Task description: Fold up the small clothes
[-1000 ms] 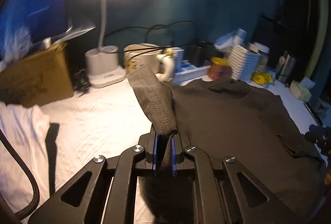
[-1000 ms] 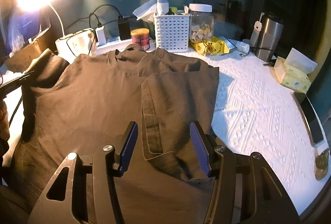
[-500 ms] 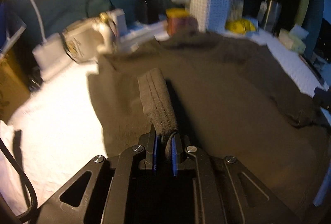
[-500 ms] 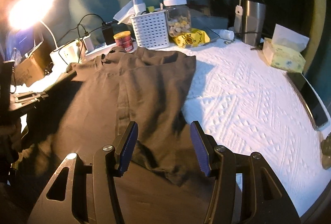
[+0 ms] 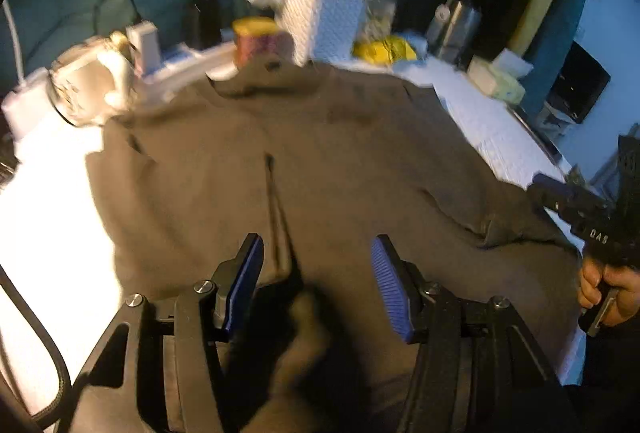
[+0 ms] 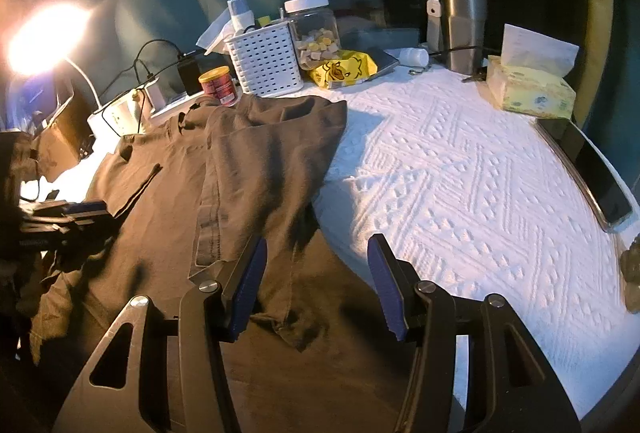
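Shirt (image 6: pixel 256 161): dark brown, spread on the white textured cloth (image 6: pixel 480 185) over the table, collar toward the clutter at the back; right sleeve folded inward over the body, left sleeve (image 5: pixel 276 209) lying across the chest. Left gripper (image 5: pixel 316 273): jaws had just been opening and stood apart, pads clear of the fabric, the sleeve edge lying just ahead between them, nothing held. Right gripper (image 6: pixel 316 269): jaws wide apart above the shirt's lower right edge, nothing gripped; in the left view a hand (image 5: pixel 608 289) showed at its handle. Back row: white basket (image 6: pixel 266 63), red can (image 6: pixel 218 85) touching the collar, jar (image 6: pixel 316 29) of pieces, yellow packet (image 6: pixel 344 69), steel tumbler (image 6: pixel 460 23), tissue box (image 6: pixel 528 89). Phone (image 6: pixel 600 177) at the right rim. Lamp (image 6: pixel 44 37) lit at the left. Left view blurred.
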`<state>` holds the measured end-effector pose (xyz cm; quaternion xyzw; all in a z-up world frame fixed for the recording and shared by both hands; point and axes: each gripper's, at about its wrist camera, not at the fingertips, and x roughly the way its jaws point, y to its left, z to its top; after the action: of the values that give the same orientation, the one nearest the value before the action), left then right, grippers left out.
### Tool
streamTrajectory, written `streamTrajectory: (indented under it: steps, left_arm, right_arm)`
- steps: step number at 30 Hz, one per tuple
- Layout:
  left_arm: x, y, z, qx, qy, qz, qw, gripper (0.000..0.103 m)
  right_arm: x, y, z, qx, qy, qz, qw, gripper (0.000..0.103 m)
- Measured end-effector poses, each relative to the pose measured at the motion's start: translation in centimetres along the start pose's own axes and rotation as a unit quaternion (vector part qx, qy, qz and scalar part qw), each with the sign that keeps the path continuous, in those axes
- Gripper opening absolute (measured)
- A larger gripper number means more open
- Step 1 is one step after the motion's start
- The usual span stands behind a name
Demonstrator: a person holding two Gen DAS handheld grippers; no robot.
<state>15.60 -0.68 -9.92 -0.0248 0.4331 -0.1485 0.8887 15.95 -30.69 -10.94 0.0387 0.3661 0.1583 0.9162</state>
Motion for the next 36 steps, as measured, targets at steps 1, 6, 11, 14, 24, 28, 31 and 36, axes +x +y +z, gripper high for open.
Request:
streamTrajectory:
  steps: [1,6,11,14,24,28,31,36]
  left_arm:
    - [-0.4,0.5,0.2,-0.002,-0.005,0.018,0.9998,0.056]
    - [-0.8,3.1,-0.9,-0.019,0.010,0.059,0.9980,0.056]
    - [0.3,3.4,-3.3,-0.030,0.052,0.034,0.9976,0.056]
    - [0.4,2.3,-4.4,-0.028,0.059,0.003,0.9978,0.056]
    - [-1.3,-1.9,-5.4,0.009,0.047,-0.038,0.9982,0.056]
    - [-2.9,-1.7,-5.8,-0.003,0.023,-0.016,0.9996,0.056]
    - [-4.2,-1.9,-6.4,-0.013,0.001,0.006,0.9999,0.056]
    - [-5.9,-2.6,-7.6,-0.033,-0.028,0.031,0.9986,0.056]
  right_arm:
    - [-0.1,-0.1,0.0,0.001,-0.001,0.000,1.000,0.056]
    - [-0.5,-0.6,-0.2,0.004,-0.004,-0.004,1.000,0.056]
    - [-0.8,-0.8,-0.7,0.008,0.000,-0.005,1.000,0.056]
    - [-1.0,-0.7,-1.1,0.007,0.005,-0.010,1.000,0.056]
    - [-2.7,-0.5,-2.1,-0.002,0.001,-0.021,1.000,0.056]
    - [-4.0,-1.0,-2.6,-0.006,-0.006,-0.031,0.999,0.056]
    - [-4.9,-1.4,-3.1,-0.011,-0.008,-0.040,0.999,0.056]
    - [-6.2,-2.2,-4.0,-0.025,-0.004,-0.047,0.999,0.056]
